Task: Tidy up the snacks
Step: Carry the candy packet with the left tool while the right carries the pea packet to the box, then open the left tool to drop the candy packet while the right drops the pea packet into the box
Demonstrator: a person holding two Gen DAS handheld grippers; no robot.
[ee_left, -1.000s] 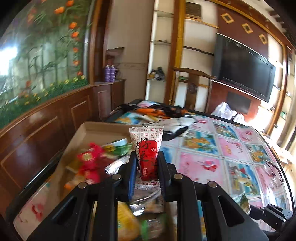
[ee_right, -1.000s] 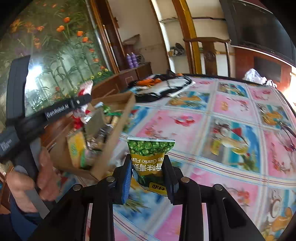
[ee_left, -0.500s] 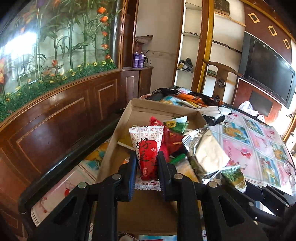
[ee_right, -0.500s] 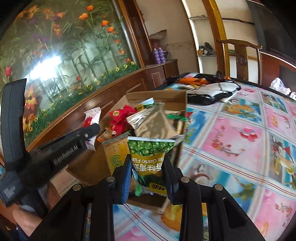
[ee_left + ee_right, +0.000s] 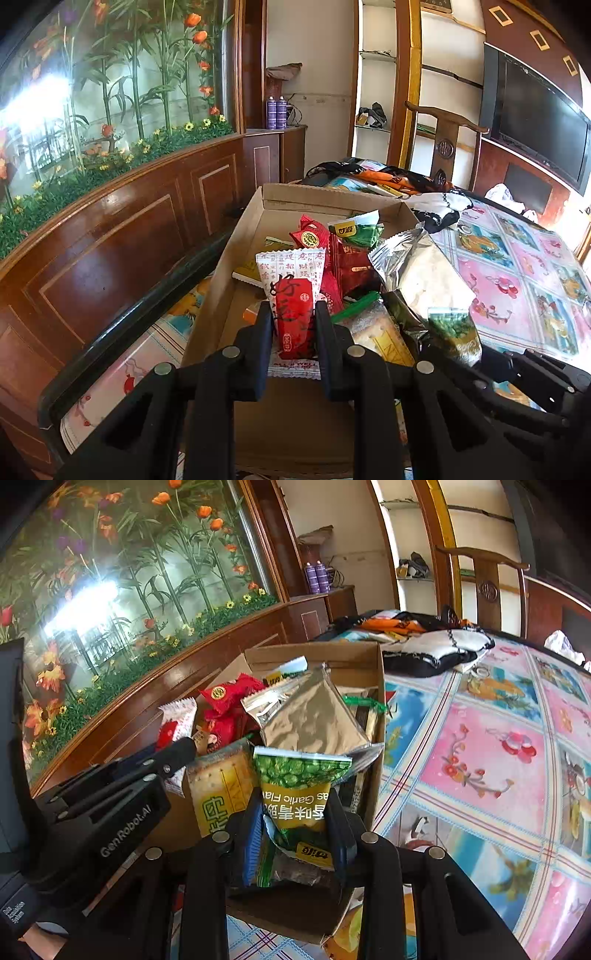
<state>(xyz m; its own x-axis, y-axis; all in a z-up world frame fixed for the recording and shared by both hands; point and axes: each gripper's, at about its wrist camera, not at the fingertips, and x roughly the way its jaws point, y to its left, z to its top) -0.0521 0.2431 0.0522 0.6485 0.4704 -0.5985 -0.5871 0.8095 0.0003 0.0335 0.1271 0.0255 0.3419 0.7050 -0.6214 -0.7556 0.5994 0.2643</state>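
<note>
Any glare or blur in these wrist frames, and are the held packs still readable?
Left wrist: glare blows out the glass mural, fisheye bends the edges, red pack sharp. Right wrist: same glare on mural, pea pack print legible, box crisp.

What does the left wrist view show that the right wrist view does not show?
Only the left wrist view shows the television on the wall and the left gripper closed on the red and white packet from behind. Only the right wrist view shows the print on the green pea packet held by the right gripper. Both show the cardboard box, the silver bag inside it and the wooden chair.
</note>
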